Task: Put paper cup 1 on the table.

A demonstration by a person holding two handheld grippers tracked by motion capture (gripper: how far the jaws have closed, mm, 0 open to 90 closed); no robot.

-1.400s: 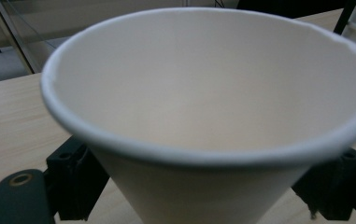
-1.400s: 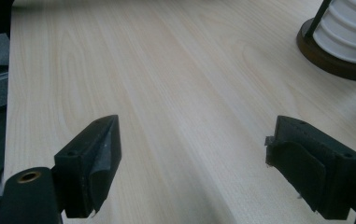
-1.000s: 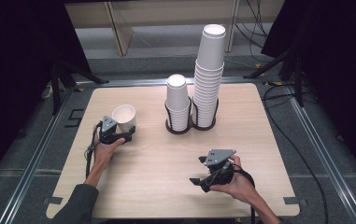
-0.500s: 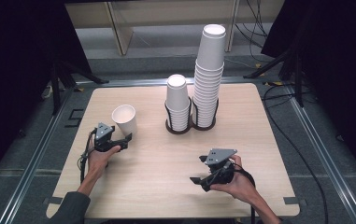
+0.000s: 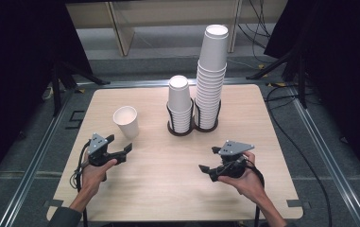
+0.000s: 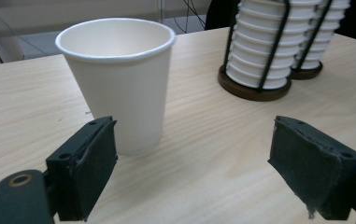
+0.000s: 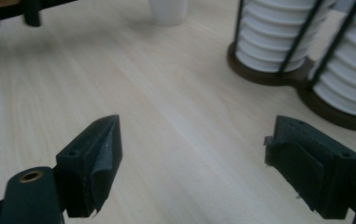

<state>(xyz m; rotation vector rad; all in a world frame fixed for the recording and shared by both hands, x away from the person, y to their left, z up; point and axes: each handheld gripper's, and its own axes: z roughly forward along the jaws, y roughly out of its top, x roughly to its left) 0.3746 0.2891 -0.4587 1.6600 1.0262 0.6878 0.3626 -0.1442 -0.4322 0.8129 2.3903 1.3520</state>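
Observation:
A single white paper cup (image 5: 126,121) stands upright on the wooden table (image 5: 168,189), left of centre. My left gripper (image 5: 124,152) is just in front of it, apart from it, jaws open and empty. In the left gripper view the cup (image 6: 119,79) rises beyond the left pad, outside the gap of the gripper (image 6: 192,172). My right gripper (image 5: 208,159) hovers at the near right, open, with bare table between its jaws (image 7: 192,168). Far off in the right gripper view are the cup's base (image 7: 168,11) and the left gripper (image 7: 21,11).
A dark twin wire holder (image 5: 187,130) stands at mid-table with a short stack of cups (image 5: 179,101) and a much taller stack (image 5: 211,75). Both stacks show close by at the right of the gripper views (image 6: 259,46) (image 7: 278,37). Black stands flank the table.
My left gripper has drawn back from the cup toward the near edge. The cup has stayed upright where it was. The right gripper has shifted only slightly.

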